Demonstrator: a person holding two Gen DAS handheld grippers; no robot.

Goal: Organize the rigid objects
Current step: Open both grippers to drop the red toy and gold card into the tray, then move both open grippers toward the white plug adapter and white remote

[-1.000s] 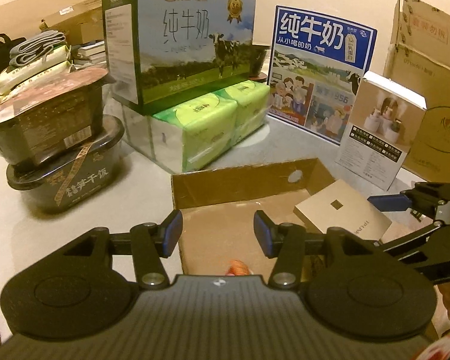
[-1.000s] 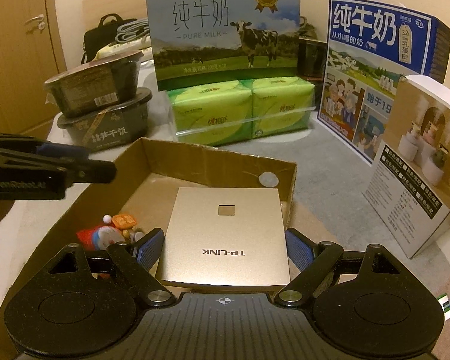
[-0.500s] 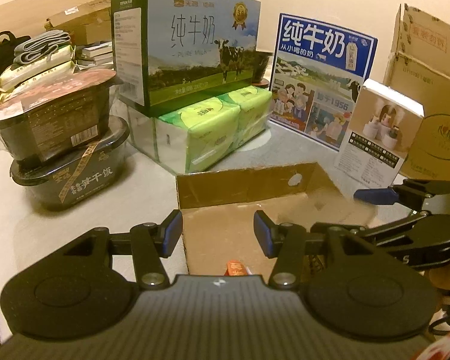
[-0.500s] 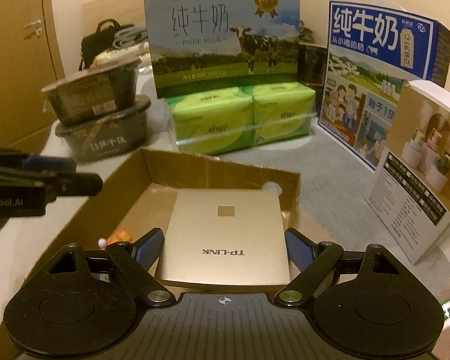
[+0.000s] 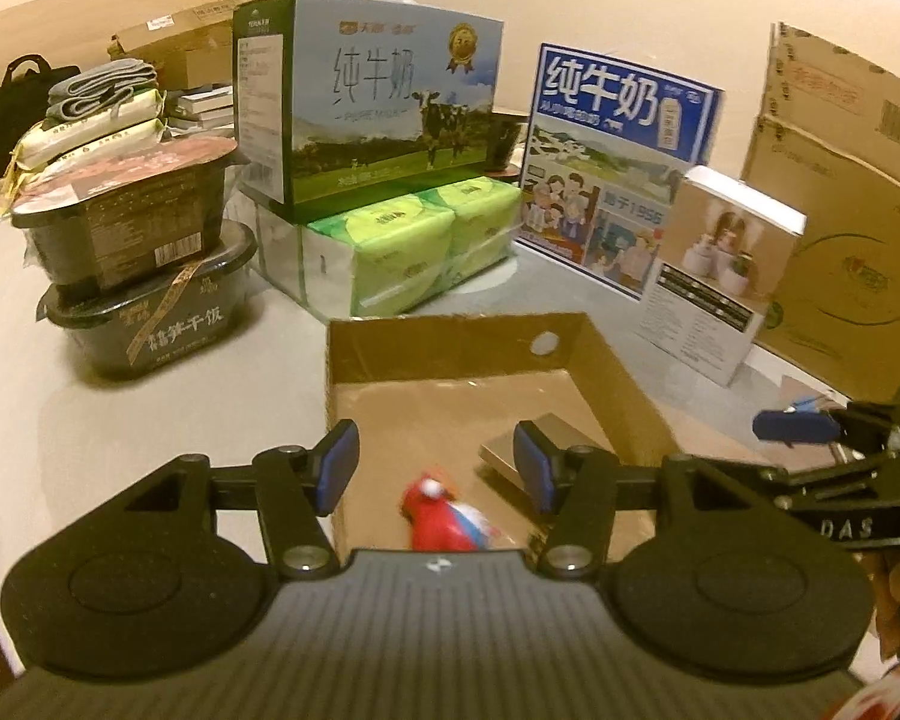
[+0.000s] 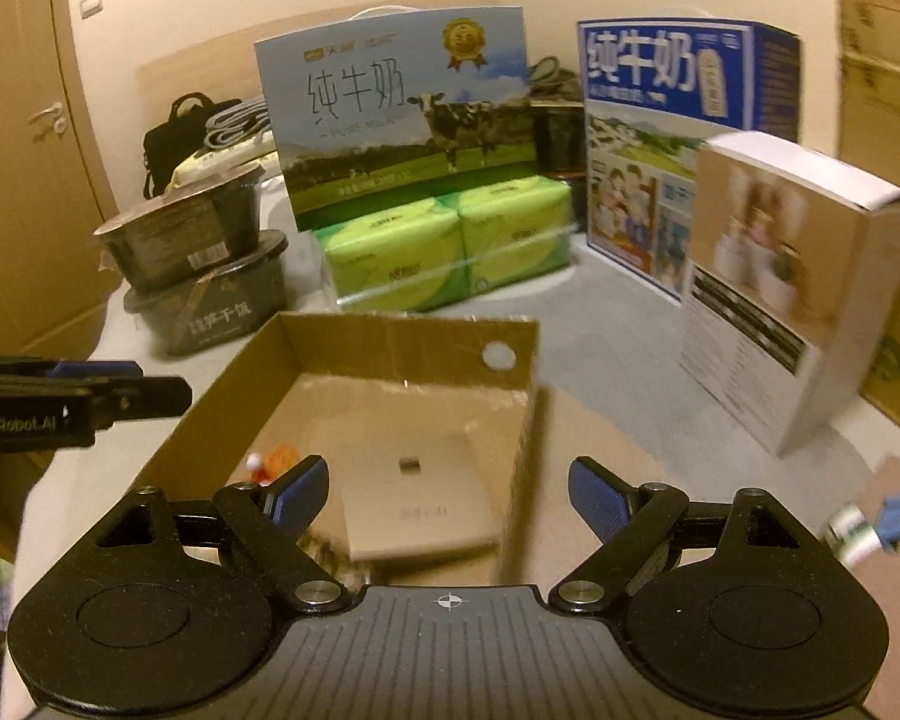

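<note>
Two things already lie in the open cardboard box: a flat gold router box on its floor and a small red toy figure beside it. Both hand-held grippers – left and right – hover above the box with jaws spread wide, grasping nothing. The placing step looks finished. Next comes picking another rigid item, perhaps the upright humidifier box on the tabletop – it would need a wide, square grasp.
</note>
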